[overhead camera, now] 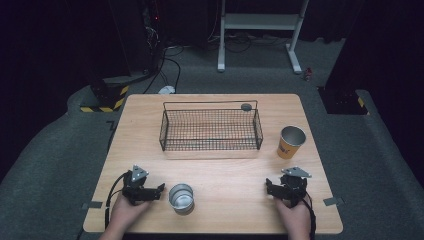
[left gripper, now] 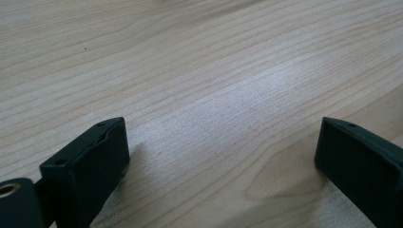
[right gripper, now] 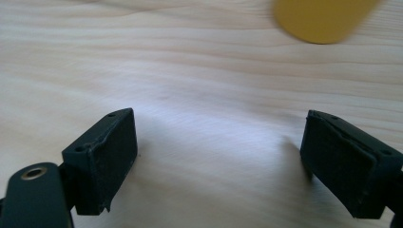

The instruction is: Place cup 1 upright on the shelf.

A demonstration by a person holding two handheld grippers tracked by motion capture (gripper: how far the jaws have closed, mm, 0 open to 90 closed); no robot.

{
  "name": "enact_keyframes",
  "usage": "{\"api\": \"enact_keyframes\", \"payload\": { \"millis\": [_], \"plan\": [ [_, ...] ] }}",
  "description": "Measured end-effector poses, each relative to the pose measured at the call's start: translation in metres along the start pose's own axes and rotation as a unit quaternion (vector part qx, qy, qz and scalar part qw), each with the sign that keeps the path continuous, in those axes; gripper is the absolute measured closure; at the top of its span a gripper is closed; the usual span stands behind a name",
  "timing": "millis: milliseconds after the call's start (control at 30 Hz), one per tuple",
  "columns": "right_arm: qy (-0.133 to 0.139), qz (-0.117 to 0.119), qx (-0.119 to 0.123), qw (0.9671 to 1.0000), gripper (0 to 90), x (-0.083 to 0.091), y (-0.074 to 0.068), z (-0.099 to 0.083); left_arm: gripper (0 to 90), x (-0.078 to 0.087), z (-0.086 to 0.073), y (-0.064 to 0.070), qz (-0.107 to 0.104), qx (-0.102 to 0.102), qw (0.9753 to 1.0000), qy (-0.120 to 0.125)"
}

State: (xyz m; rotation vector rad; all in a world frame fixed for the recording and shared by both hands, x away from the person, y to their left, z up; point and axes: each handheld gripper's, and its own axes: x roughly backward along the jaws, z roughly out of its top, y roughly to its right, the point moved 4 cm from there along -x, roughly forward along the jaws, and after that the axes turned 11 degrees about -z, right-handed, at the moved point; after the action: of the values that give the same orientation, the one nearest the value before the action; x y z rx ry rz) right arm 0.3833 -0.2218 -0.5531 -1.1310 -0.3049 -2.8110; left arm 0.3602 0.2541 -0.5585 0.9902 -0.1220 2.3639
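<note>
At the near edge of the pale, wood-grained counter (overhead camera: 225,175), both hands rest low with their tools. The left gripper (overhead camera: 161,188) points toward the short, shiny steel cup (overhead camera: 181,198) standing upright just beside it, not touching; in the left gripper view its jaws are spread wide over bare wood with nothing between them. The right gripper (overhead camera: 267,187) lies near the right edge, jaws likewise spread and empty in its own view, where a blurred yellow-orange curve at the top edge is likely the paper cup.

Judging from this, the work has not started: neither cup is held, and both sit outside the basket. The next move probably calls for the left gripper to slide forward and close around the steel cup's smooth, round wall, which may slip under a light pinch.

Farther back on the right stands the tall orange paper cup (overhead camera: 290,142) with a silvery inside, upright. Beyond, in the middle, sits the black wire-mesh rectangular basket (overhead camera: 210,131), open-topped.
</note>
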Motion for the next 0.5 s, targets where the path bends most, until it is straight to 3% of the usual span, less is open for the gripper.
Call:
{"api": "enact_keyframes", "payload": {
  "millis": [100, 500],
  "plan": [
    [0.003, 0.02, 0.02, 0.9996, 11.9, 0.0022, -0.0045, -0.0012, 3.9, -0.0002, 0.0001, 0.0001, -0.002, -0.002, 1.0, -0.003],
    [0.003, 0.021, 0.02, 0.9996, 11.4, 0.0004, -0.0042, 0.0002, 2.5, -0.0006, 0.0005, -0.0003, -0.004, -0.005, 1.0, -0.006]
  ]
}}
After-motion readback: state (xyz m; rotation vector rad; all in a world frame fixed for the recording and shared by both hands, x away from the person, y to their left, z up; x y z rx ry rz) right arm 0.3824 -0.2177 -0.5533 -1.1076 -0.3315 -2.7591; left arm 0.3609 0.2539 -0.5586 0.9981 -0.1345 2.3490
